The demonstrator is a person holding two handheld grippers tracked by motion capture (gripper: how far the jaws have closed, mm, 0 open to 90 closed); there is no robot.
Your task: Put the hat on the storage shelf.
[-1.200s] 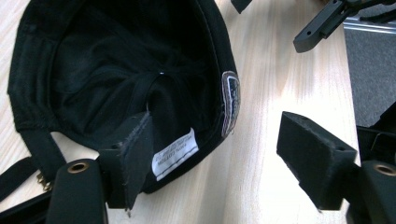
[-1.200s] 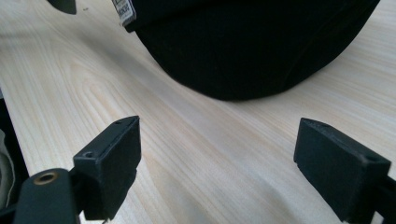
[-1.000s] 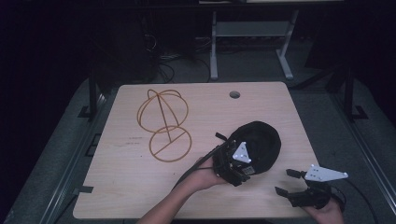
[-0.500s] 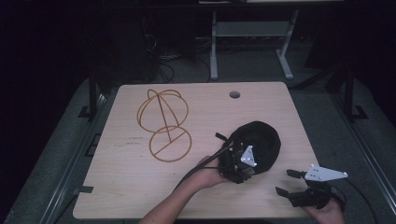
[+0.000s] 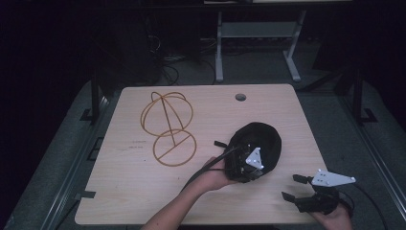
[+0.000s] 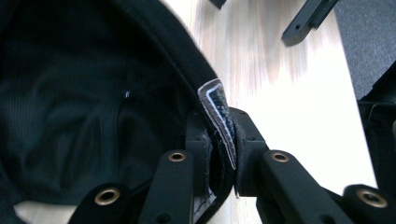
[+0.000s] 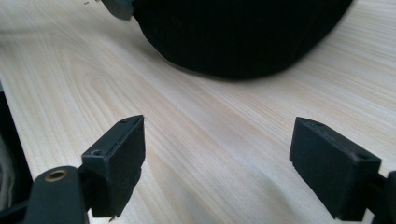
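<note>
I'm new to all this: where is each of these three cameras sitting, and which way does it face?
High view: above the person's side, looking forward and down on the light wooden table, gold wire hat stand and black fabric cap; both forearms and hands show.
Left gripper view: rides the left gripper, looking along its black jaws, just closed on the cap's rim.
Right gripper view: rides the right gripper, low over the table, facing the cap's outside; jaws wide apart.
Shared: both gripper views show the cap and tabletop.
</note>
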